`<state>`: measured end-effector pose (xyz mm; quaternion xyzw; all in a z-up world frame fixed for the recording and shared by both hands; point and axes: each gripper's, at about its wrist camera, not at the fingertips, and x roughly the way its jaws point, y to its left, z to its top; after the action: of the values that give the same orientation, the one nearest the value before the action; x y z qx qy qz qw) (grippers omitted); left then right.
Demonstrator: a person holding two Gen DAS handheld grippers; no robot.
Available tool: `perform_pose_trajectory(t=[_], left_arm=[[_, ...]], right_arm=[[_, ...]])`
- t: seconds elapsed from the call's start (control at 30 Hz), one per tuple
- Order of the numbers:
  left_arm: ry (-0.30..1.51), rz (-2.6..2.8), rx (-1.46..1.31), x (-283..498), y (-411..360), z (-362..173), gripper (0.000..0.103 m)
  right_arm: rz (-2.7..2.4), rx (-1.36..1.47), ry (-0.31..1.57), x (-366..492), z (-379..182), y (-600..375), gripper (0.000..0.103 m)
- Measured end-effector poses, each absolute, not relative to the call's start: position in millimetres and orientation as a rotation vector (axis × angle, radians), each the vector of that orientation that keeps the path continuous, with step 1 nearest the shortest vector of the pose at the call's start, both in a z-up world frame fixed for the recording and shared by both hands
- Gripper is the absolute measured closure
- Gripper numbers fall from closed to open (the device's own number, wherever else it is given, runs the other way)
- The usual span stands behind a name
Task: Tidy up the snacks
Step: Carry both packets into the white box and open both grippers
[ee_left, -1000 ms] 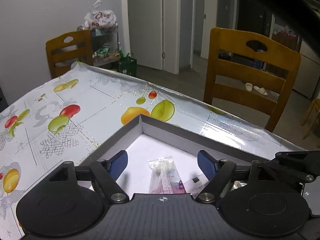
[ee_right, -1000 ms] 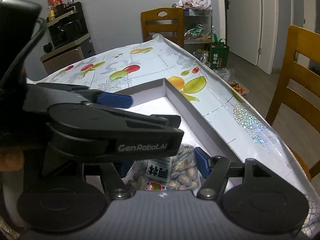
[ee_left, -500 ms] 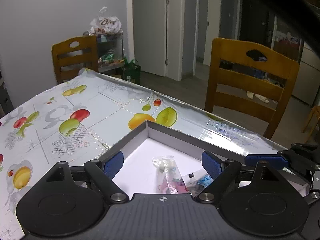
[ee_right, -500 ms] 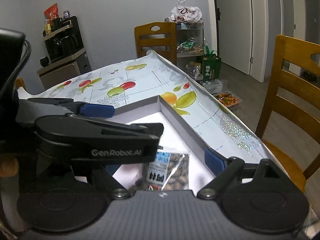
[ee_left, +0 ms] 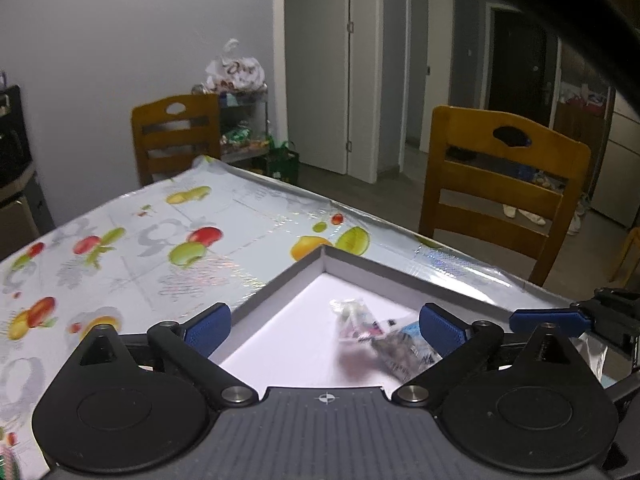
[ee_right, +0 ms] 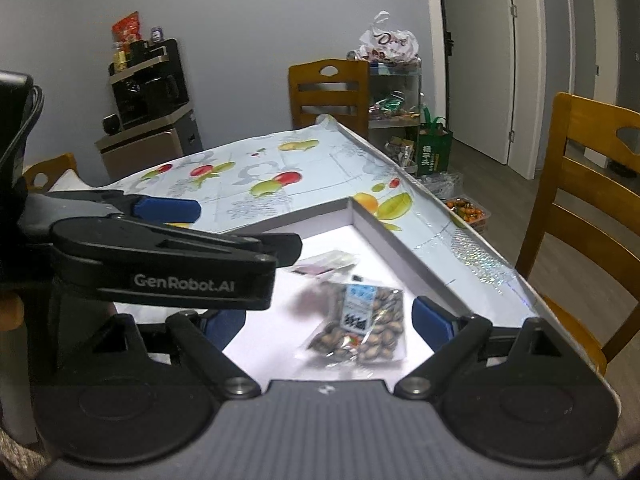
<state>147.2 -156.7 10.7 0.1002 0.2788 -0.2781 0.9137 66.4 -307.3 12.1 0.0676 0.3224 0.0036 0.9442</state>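
Both tongs, left and right, have just been opening and hold nothing; the nut packet lies inside the tray, directly below the nearer right tongs, long axis pointing toward the tray's far corner.

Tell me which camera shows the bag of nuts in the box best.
The right wrist view. There the bag of nuts lies whole and sharp on the white floor of the box, label and nuts clear. In the left wrist view it is blurred and partly behind a blue fingertip.
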Motion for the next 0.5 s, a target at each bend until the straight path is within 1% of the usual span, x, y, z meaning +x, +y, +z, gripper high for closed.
perform_pose_trajectory(t=[0.5], left_arm=[[0.527, -0.468, 0.185, 91.4, -62.6, 38.6, 0.0]], right_arm=[[0.125, 0.002, 0.576, 2.3, 41.9, -238.6, 0.011]])
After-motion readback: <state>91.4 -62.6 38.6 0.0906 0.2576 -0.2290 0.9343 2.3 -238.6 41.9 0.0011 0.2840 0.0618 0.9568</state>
